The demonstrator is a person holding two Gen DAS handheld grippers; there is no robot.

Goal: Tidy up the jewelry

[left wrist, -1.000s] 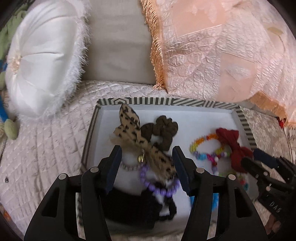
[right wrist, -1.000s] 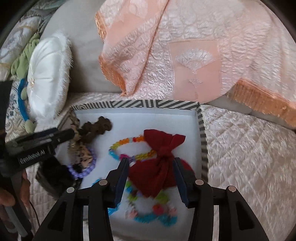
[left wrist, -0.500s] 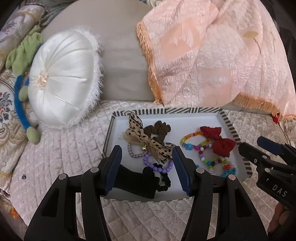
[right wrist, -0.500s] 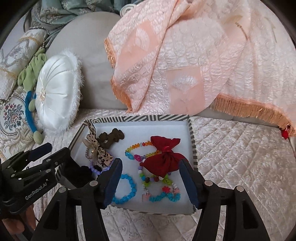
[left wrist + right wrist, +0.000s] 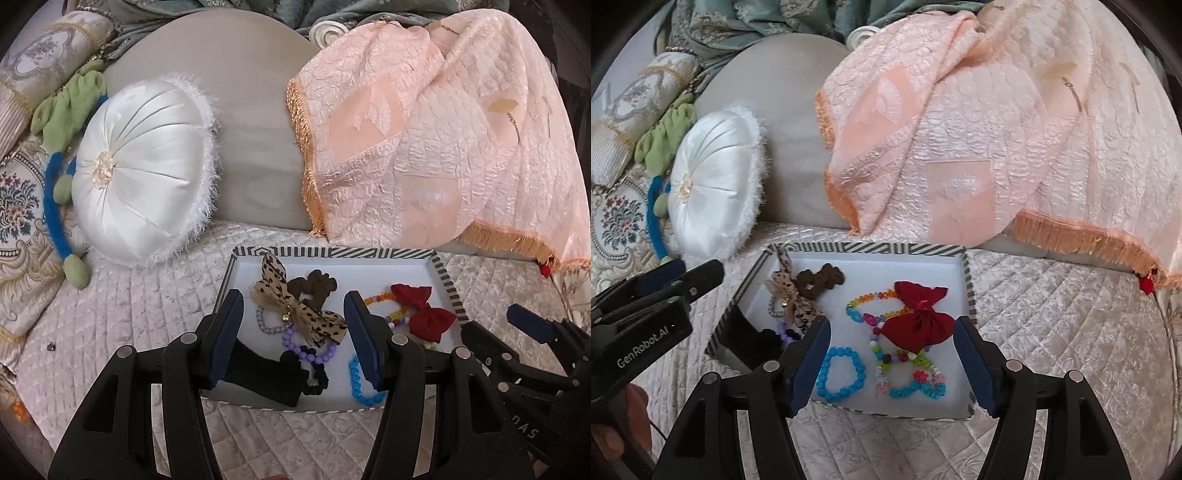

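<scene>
Right wrist view: the right gripper [image 5: 892,354] hangs empty, fingers opening, just short of the red bow [image 5: 918,319] in the tray [image 5: 969,286]; the left gripper [image 5: 293,334] gapes wide, empty, farther off.

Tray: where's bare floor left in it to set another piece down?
In the tray, the back strip along the far striped wall is bare, above the red bow. A smaller patch lies between the brown scrunchie and the rainbow bracelet. The left side and front right are crowded.
</scene>
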